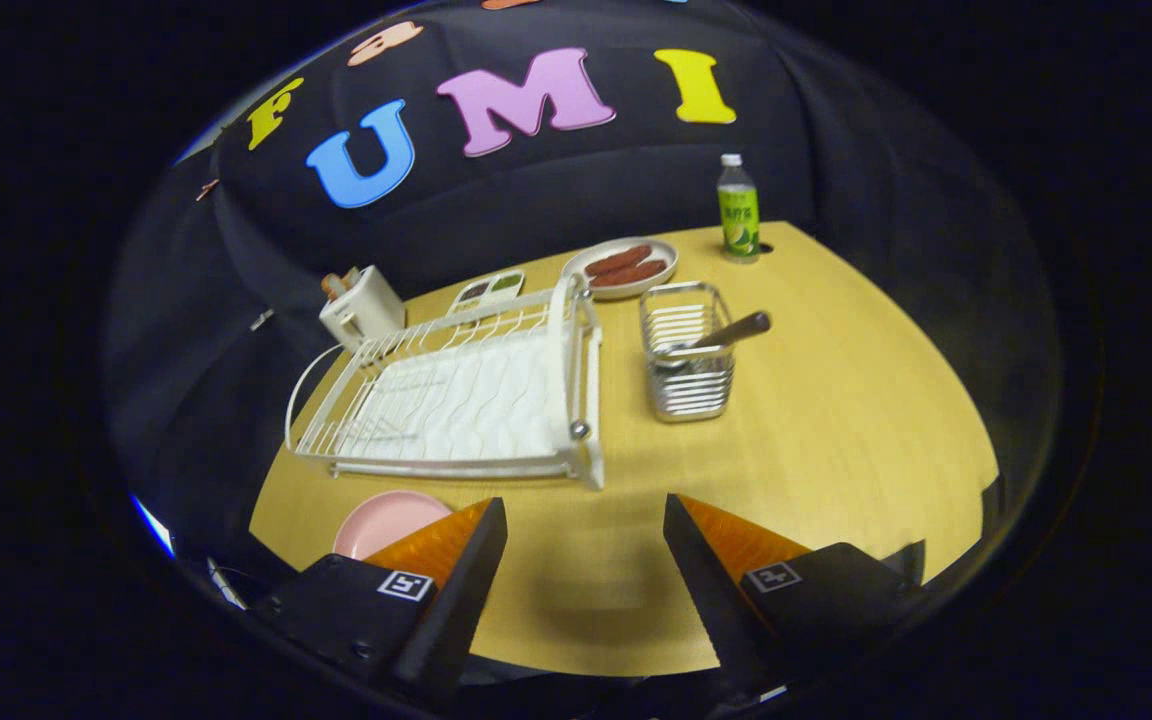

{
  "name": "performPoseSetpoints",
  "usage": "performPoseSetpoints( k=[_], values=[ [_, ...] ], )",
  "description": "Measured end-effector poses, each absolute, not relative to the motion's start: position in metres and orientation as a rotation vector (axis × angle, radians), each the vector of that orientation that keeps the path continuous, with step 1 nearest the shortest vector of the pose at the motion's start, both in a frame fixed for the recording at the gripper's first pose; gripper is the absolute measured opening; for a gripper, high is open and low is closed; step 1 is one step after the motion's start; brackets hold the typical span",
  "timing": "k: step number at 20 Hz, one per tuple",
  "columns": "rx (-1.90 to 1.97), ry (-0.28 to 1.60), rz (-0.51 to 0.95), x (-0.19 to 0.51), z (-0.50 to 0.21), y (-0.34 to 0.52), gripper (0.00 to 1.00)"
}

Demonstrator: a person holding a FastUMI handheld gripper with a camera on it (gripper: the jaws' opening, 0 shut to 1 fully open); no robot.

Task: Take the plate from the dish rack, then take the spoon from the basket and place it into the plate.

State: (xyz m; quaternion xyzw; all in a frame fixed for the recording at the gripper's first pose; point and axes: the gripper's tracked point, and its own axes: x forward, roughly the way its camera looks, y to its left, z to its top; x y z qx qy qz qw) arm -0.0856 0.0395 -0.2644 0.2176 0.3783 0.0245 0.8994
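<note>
The gripper (pixel 586 515) hovers above the pale wooden table (pixel 836 420) with its two fingers spread wide apart and nothing between them, only bare tabletop. Just beside the left finger, partly hidden behind it, the round pink plate (pixel 386 520) lies flat on the table, in front of the white wire dish rack (pixel 456 400), which stands empty ahead of the fingers. Behind the rack's far corner sit a small white toaster (pixel 361 305) and a shallow divided tray (pixel 486 290). Further right, a shiny metal wire basket (pixel 688 370) stands beside the rack, and the brown-handled spoon (pixel 726 332) leans in it, handle poking out to the right. Beyond the basket rest a beige dish of reddish sausages (pixel 621 268) and a green-labelled clear bottle (pixel 738 210).
</note>
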Motion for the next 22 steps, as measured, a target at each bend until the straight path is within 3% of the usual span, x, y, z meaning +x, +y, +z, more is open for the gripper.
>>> performPoseSetpoints(
  k=[5, 7, 10, 11, 15, 20, 22],
  values=[
    [0.465, 0.769, -0.046, -0.045, -0.275, -0.007, 0.83],
    [0.459, 0.773, -0.066, -0.029, -0.281, -0.02, 0.82],
    [0.428, 0.788, -0.06, -0.007, -0.294, -0.029, 0.82],
    [0.41, 0.792, -0.056, -0.002, -0.296, -0.032, 0.75],
    [0.357, 0.783, -0.04, 0.018, -0.296, -0.036, 0.69],
    [0.295, 0.817, -0.038, 0.023, -0.303, -0.035, 0.35],
    [0.282, 0.845, -0.035, 0.021, -0.309, -0.033, 0.35]
  ],
)
